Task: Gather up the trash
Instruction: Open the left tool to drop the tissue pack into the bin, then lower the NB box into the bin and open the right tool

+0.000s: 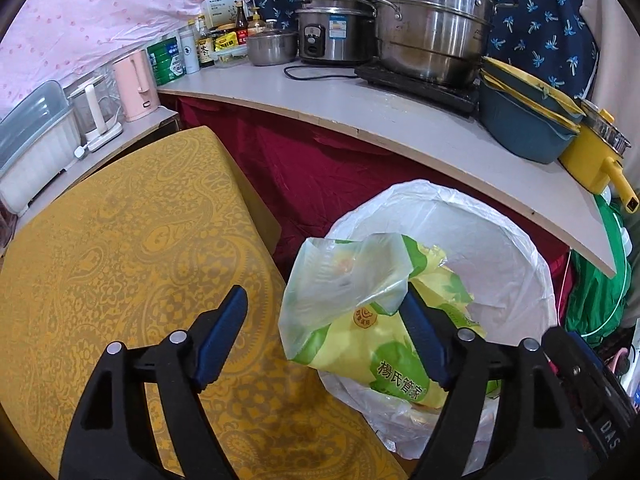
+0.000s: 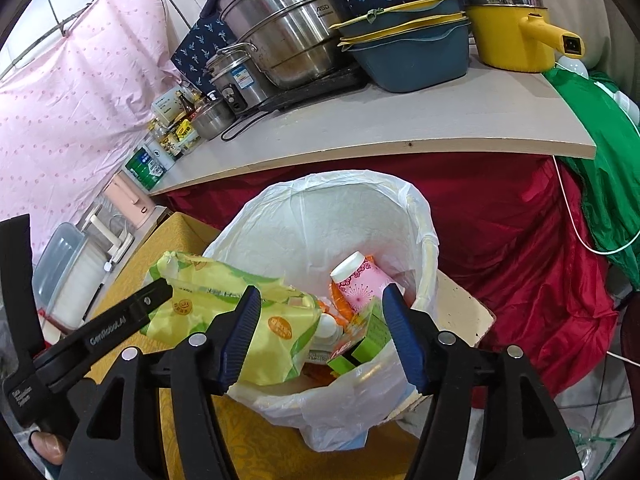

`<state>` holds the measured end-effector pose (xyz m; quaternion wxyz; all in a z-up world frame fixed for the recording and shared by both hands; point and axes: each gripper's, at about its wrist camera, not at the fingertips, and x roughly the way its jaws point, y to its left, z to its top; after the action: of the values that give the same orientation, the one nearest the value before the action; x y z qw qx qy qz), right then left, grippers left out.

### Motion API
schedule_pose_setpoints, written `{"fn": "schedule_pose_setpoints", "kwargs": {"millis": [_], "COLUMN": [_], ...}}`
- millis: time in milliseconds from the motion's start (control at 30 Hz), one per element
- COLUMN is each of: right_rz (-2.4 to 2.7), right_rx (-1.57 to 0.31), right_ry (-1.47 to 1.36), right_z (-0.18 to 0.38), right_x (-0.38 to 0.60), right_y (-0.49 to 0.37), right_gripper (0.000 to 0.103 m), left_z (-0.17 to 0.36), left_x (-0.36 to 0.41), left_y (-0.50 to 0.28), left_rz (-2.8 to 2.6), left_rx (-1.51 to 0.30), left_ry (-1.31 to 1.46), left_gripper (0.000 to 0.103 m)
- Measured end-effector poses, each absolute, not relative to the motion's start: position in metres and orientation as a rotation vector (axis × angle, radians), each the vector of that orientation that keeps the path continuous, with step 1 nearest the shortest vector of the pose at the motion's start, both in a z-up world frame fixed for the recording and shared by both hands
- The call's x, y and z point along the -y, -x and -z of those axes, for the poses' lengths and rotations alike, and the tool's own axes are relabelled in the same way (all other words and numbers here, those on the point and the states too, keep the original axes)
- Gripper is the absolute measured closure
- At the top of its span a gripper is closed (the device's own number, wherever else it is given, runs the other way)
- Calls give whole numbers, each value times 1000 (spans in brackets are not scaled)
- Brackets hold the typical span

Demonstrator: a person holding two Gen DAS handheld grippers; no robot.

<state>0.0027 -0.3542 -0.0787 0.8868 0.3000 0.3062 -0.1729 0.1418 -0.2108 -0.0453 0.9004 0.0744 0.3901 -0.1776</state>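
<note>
Pink dotted curtain (image 1: 100,20), pale countertop (image 1: 360,108) over red cloth (image 1: 320,176), yellow patterned table (image 1: 120,260)

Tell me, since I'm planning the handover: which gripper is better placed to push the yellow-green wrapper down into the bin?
Probably left. The left gripper is open with the yellow-green wrapper between its fingers, over the white-lined bin. The right gripper is open farther over the bin's contents, with the wrapper only beside its left finger.

The wrapper (image 2: 256,320) lies in the bin (image 2: 424,216) (beside the table (image 1: 120,240)), below the counter (image 2: 400,120).
</note>
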Motion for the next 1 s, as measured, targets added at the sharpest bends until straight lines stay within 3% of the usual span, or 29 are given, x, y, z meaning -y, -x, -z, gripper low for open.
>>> {"fn": "schedule_pose_setpoints", "kwargs": {"millis": [233, 333, 1000], "right_rz": [368, 371, 293], "right_rx": [-638, -640, -700], "right_ry": [-628, -631, -594], "right_z": [78, 80, 87], "right_x": [352, 353, 316], "right_y": [7, 9, -3], "right_gripper": [41, 41, 41], "left_z": [33, 28, 10], "left_x": [213, 215, 152], "left_y": [-152, -153, -130], "left_rz": [347, 339, 338], "left_rx": [-776, -766, -765], "left_ry": [-97, -84, -35], "left_gripper": [24, 15, 14]}}
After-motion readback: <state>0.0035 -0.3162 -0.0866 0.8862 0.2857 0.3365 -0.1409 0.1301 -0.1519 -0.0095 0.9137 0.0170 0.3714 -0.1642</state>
